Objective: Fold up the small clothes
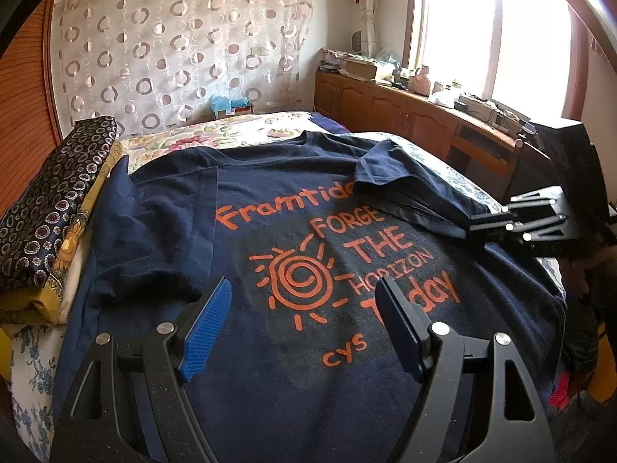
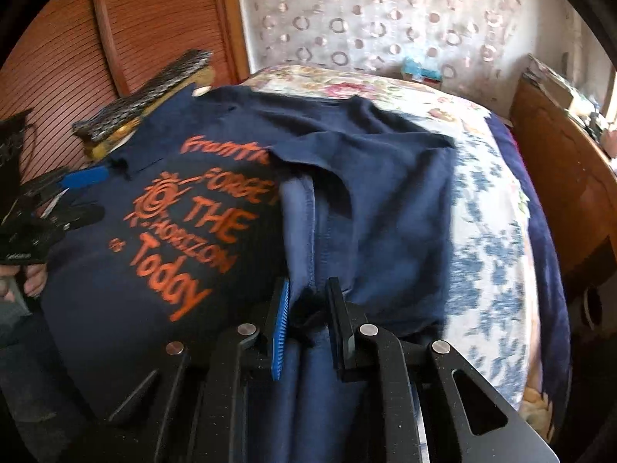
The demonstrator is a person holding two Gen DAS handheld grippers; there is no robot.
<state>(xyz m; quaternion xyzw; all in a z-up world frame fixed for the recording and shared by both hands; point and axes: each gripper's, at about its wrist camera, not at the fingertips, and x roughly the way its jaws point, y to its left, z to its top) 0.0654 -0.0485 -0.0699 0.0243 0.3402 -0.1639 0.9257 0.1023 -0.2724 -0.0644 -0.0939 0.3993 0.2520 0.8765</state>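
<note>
While collar points away, T-shirt (image 1: pixel 270 200) lies lengthwise | right hand-held gripper (image 2: pixel 308 308) pinches its edge (left (image 1: pixel 304 308) wide, empty)

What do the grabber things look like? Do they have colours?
Each grabber is black, built from flat bars with triangle-shaped holes and round silver bolts. The left gripper has one ridged bright blue pad and one dark one. The right gripper matches: a ridged blue pad and a black one.

surface: bed (image 1: pixel 246 131), floral cover | middle: navy T-shirt (image 1: pixel 270 270), orange print up, one side folded over | left edge: folded patterned cloths (image 1: pixel 50 200)
</note>
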